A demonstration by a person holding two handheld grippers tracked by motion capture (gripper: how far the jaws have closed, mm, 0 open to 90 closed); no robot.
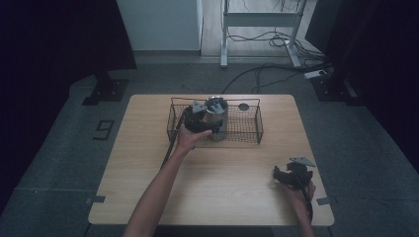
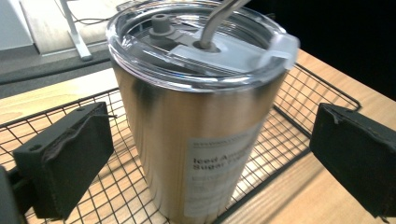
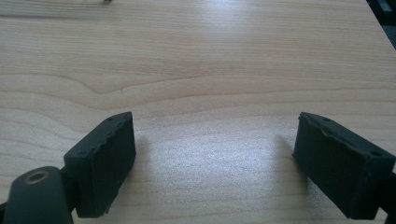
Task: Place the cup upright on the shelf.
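A steel tumbler [image 1: 216, 111] with a clear lid and a metal straw [image 2: 218, 19] stands upright in the left part of a black wire basket [image 1: 248, 141] at the table's far middle. It carries a white label on its side [image 2: 219, 172]. My left gripper [image 1: 206, 121] is open at the tumbler's near side. In the left gripper view the tumbler [image 2: 196, 121] stands between its two jaws, with a gap on either side. My right gripper [image 1: 280, 175] rests open near the table's front right corner, with bare wood between its jaws [image 3: 215, 158].
A small dark round disc [image 1: 243, 106] lies at the basket's far edge. The basket's right half [image 1: 242, 126] holds nothing. The wooden table [image 1: 217, 187] ends close behind the right hand. Cables and a desk frame [image 1: 259, 19] are on the floor beyond.
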